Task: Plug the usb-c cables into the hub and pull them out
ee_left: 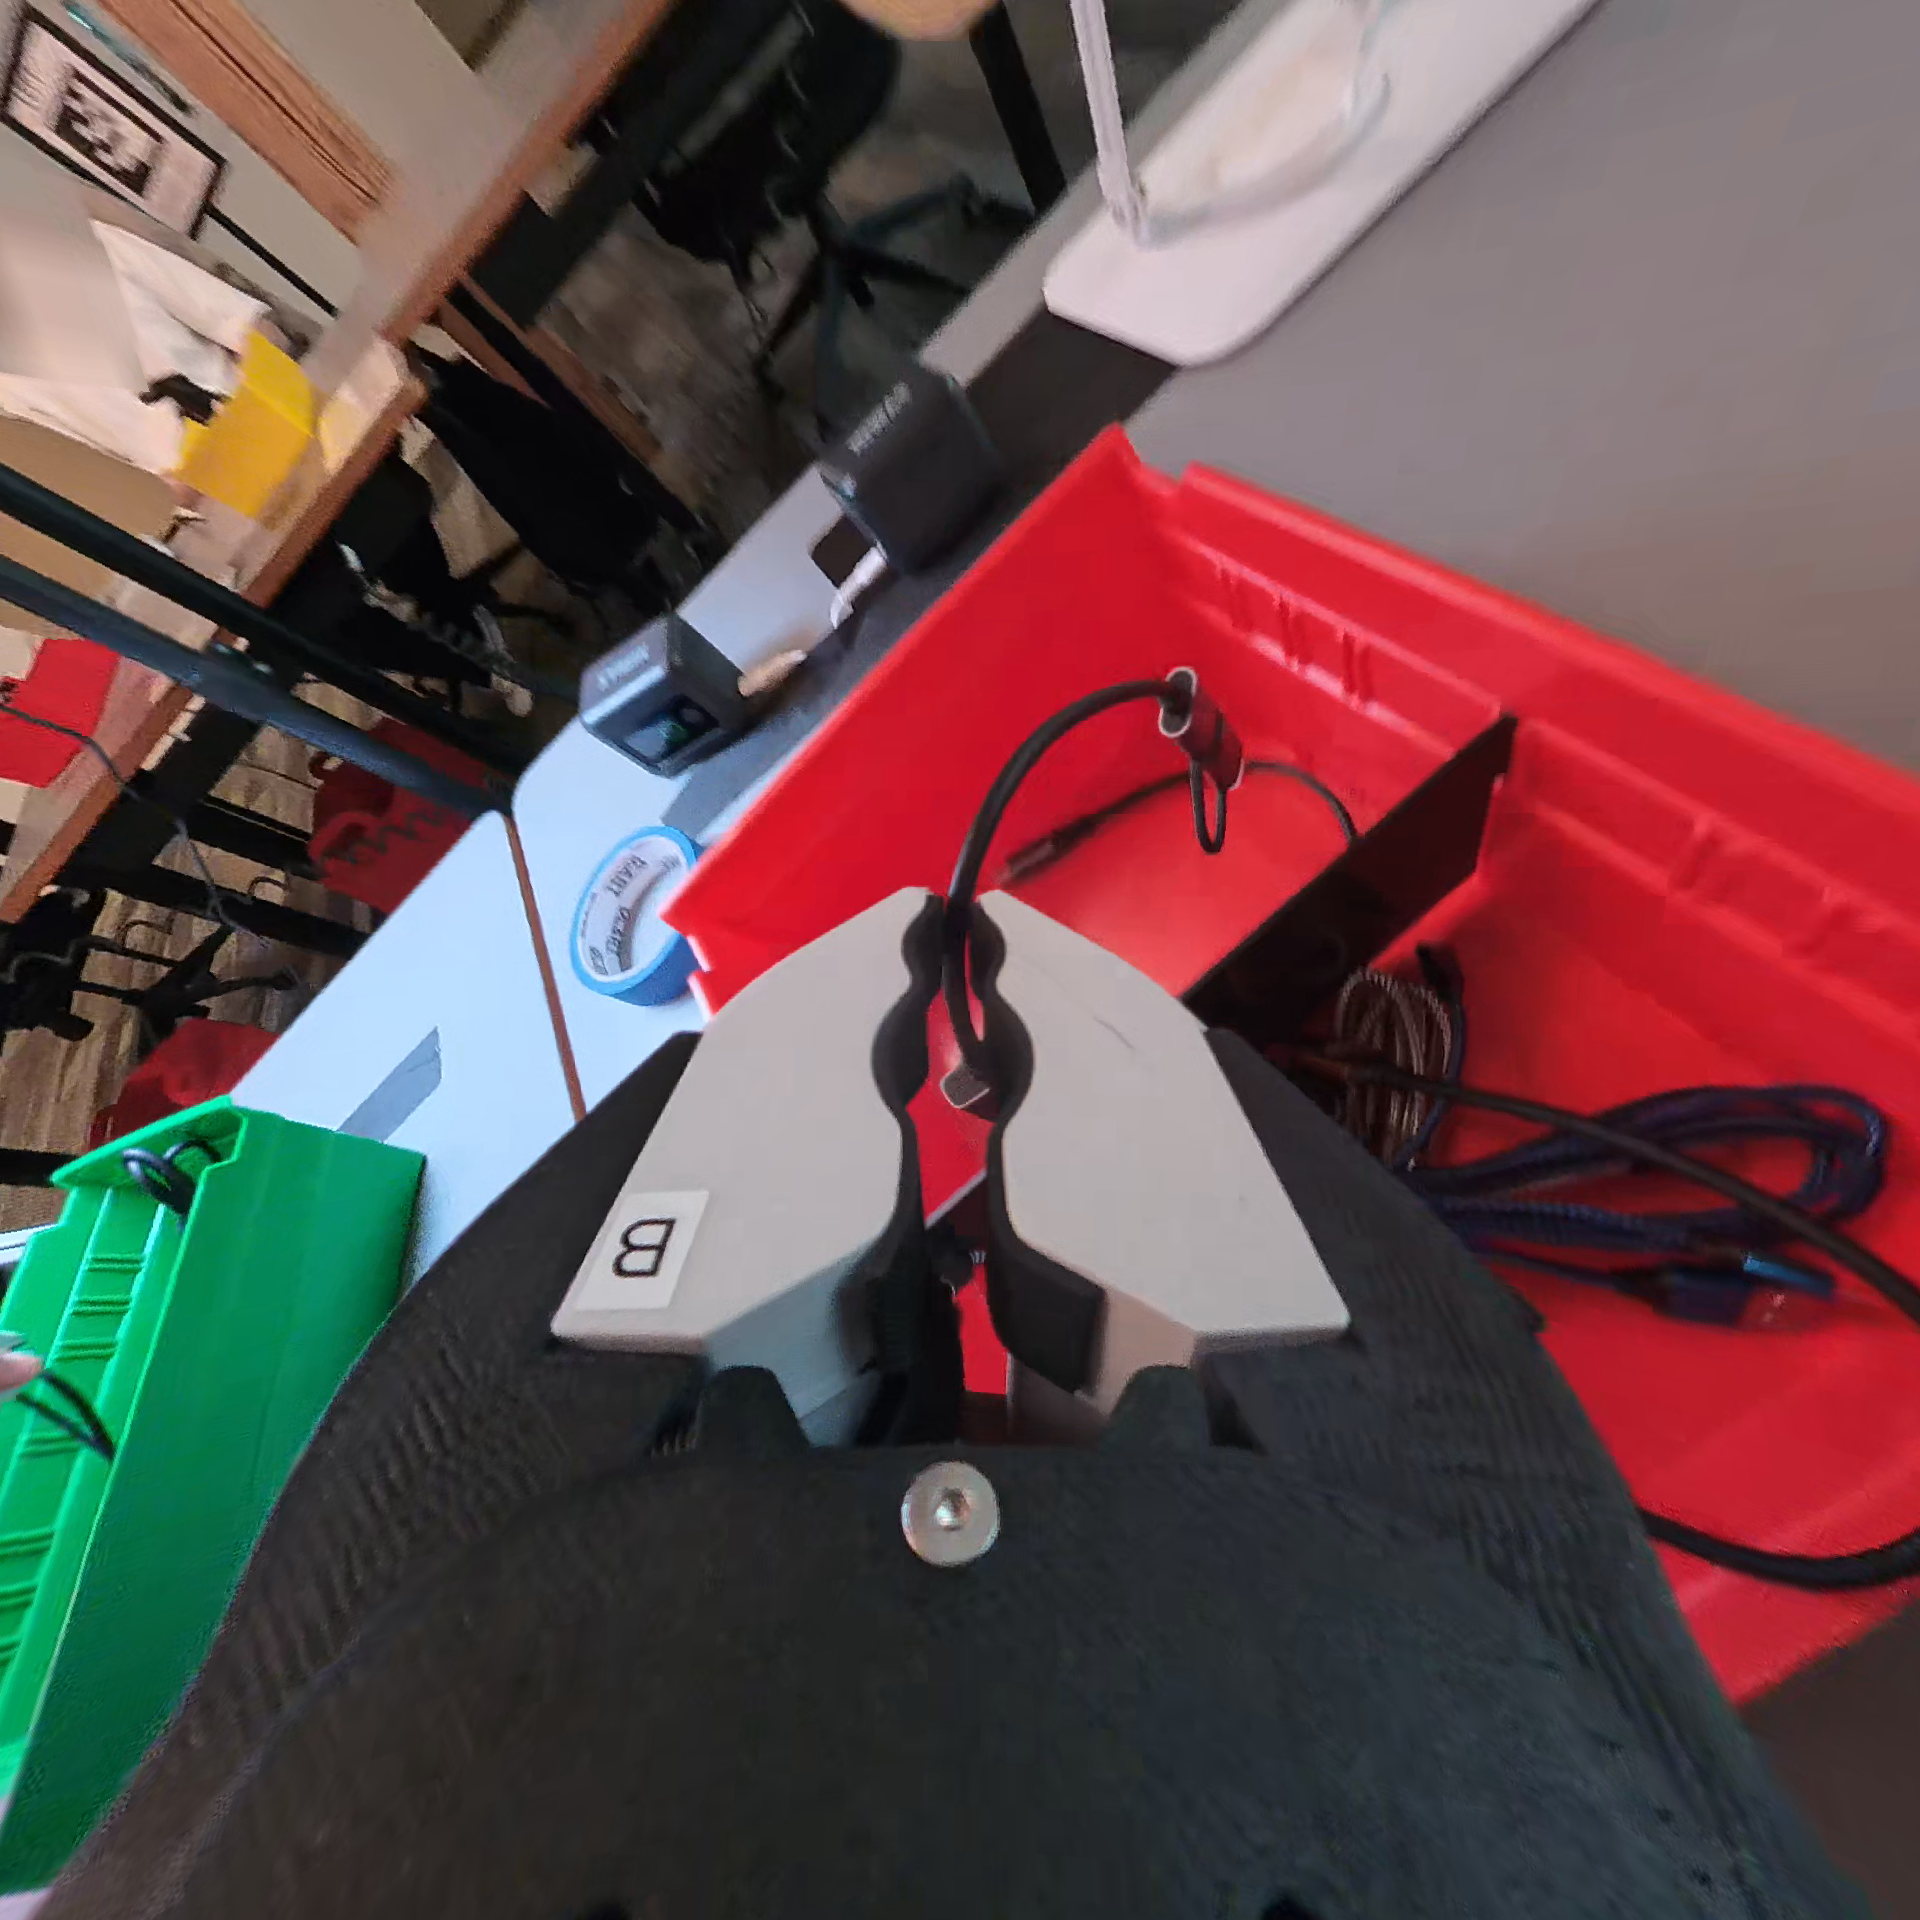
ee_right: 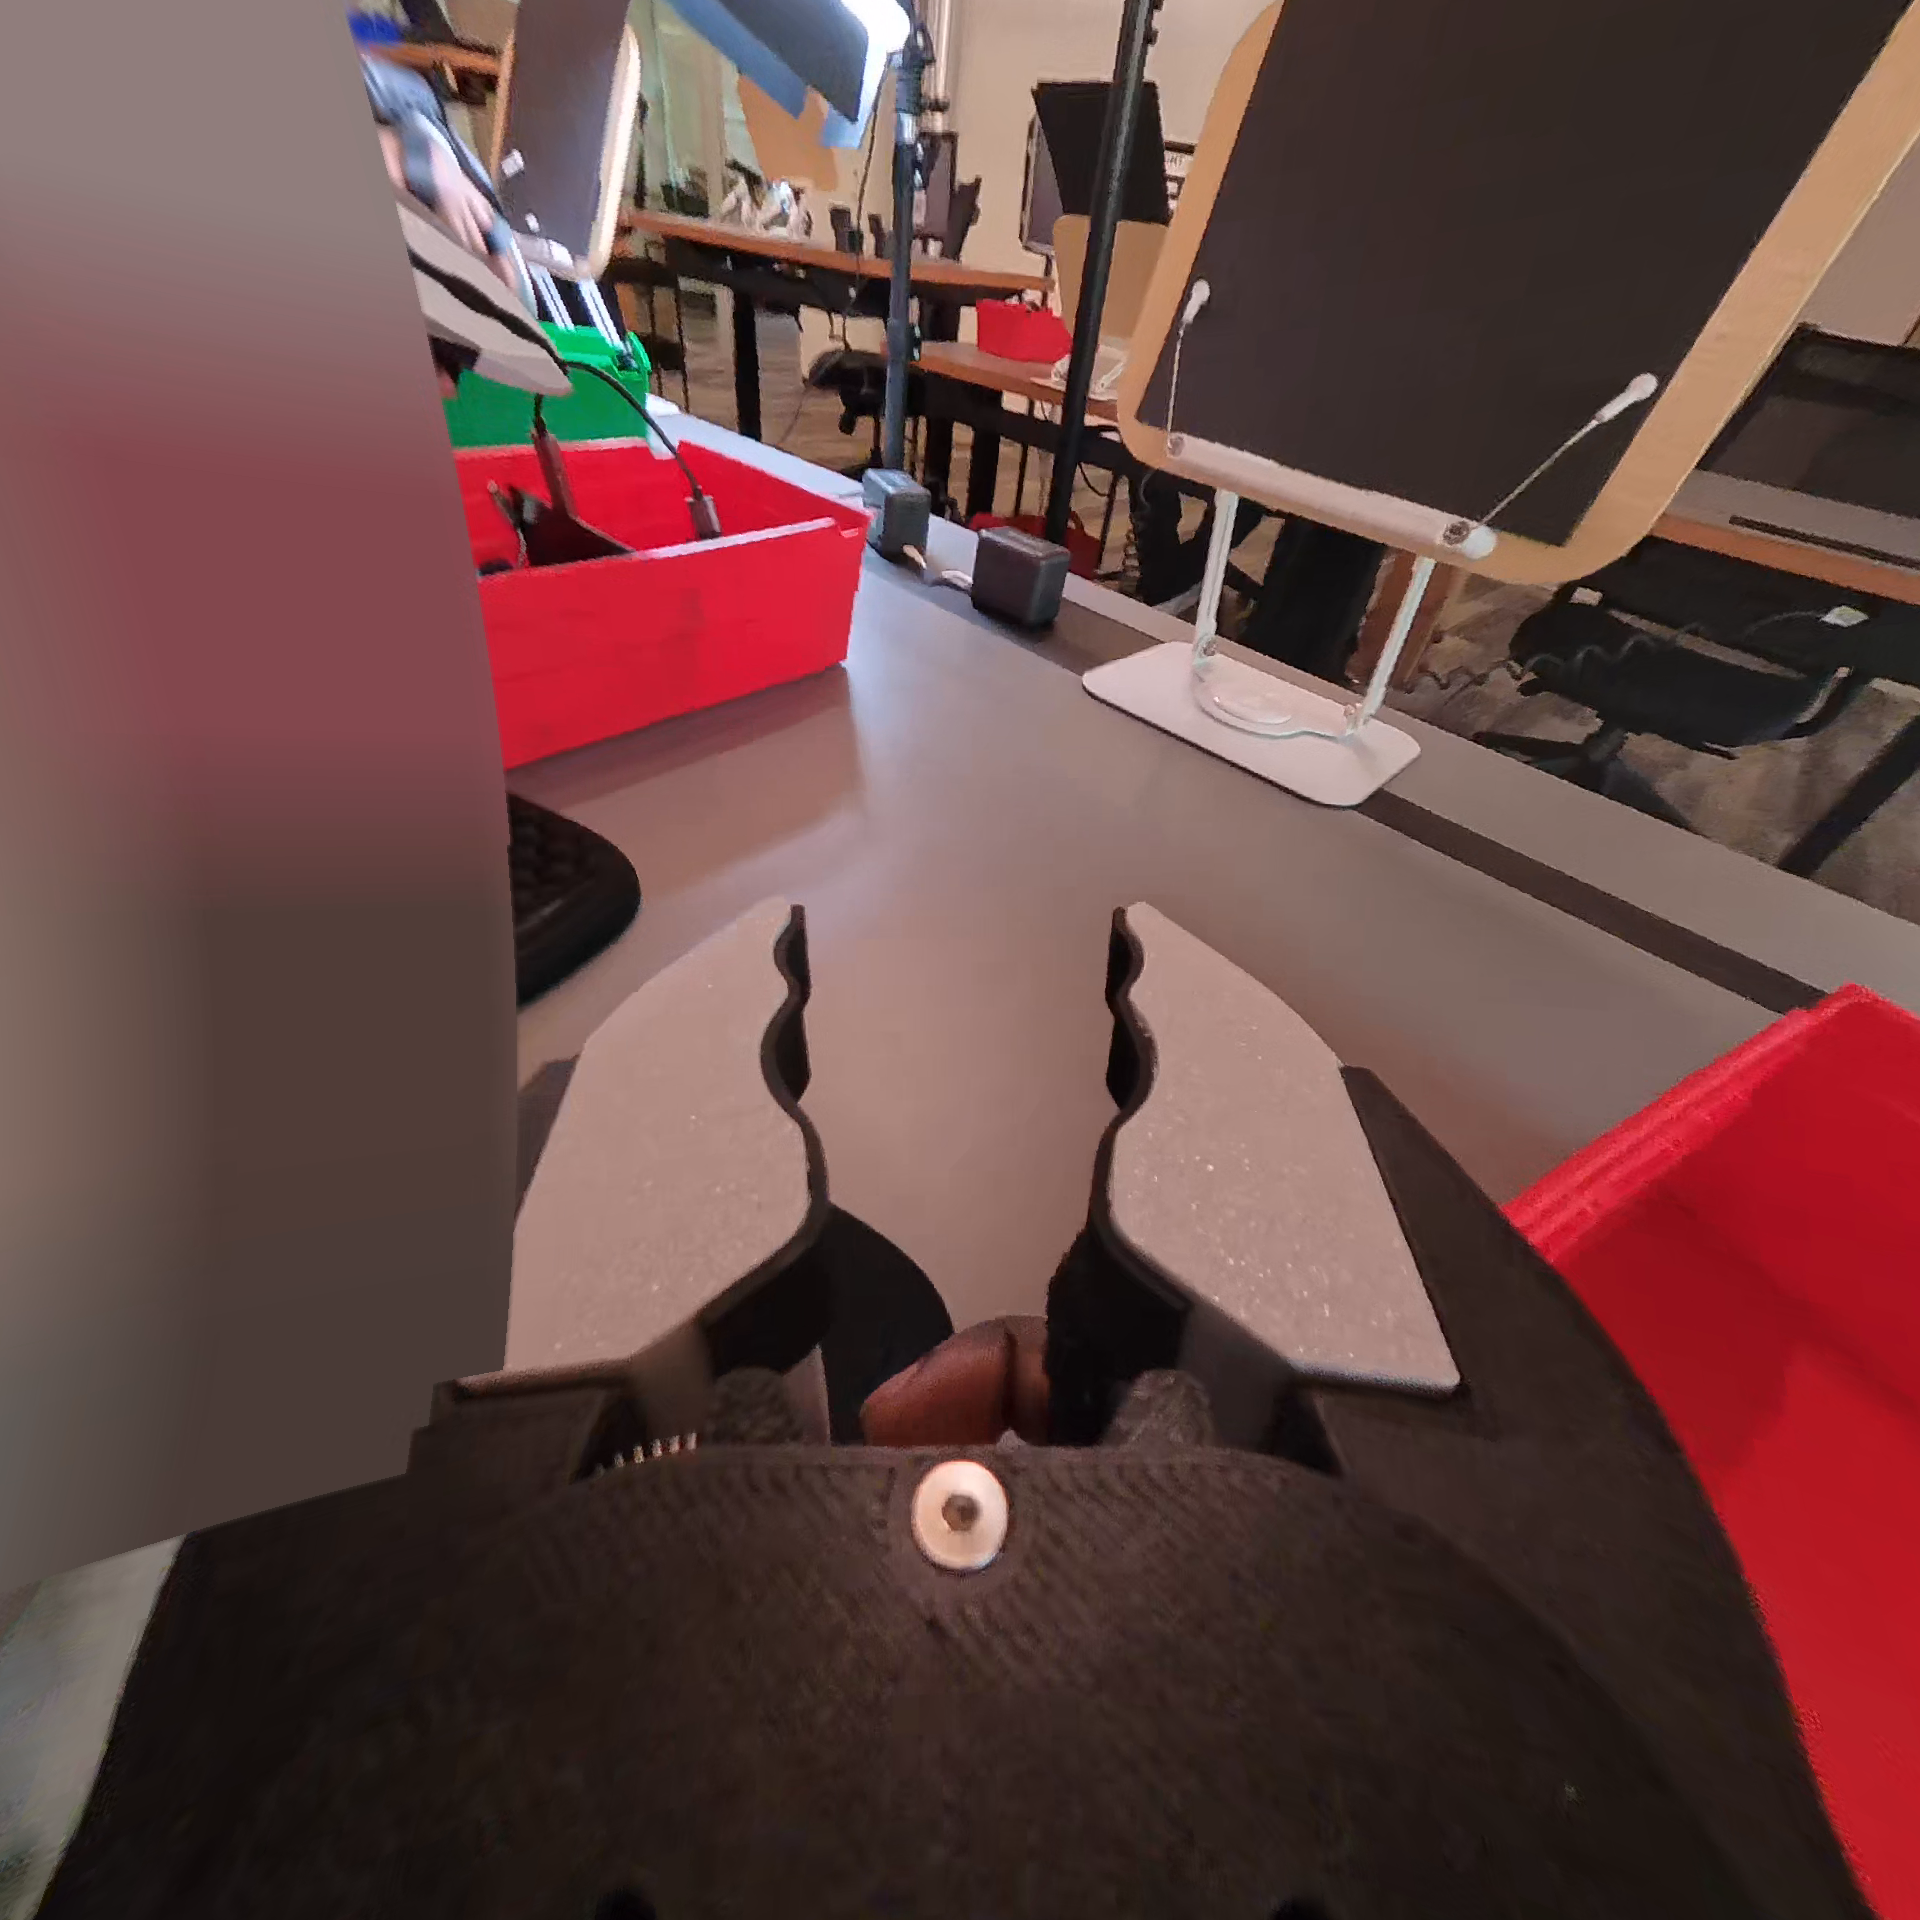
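Note:
My left gripper (ee_left: 961,904) is shut on a thin black cable (ee_left: 997,810). The cable's small metal plug (ee_left: 966,1086) sits in the hollow between the pads. The cable arcs up to a small reddish metallic hub piece (ee_left: 1205,722) that hangs above the left compartment of a red bin (ee_left: 935,675). Another thin black lead (ee_left: 1299,779) loops down from the hub piece to the bin floor. The right wrist view shows the left gripper (ee_right: 488,332) above that bin (ee_right: 665,634) with cable ends dangling. My right gripper (ee_right: 956,925) is open and empty above the grey table (ee_right: 987,810).
A black divider (ee_left: 1382,894) splits the bin; blue and braided cables (ee_left: 1662,1174) lie in the other compartment. Nearby are a green bin (ee_left: 208,1351), a blue tape roll (ee_left: 629,914) and two dark chargers (ee_left: 665,696). A stand's white base (ee_right: 1257,717) and a second red bin (ee_right: 1714,1299) are on my right. My hands' fingertips stand some 50 cm from each other.

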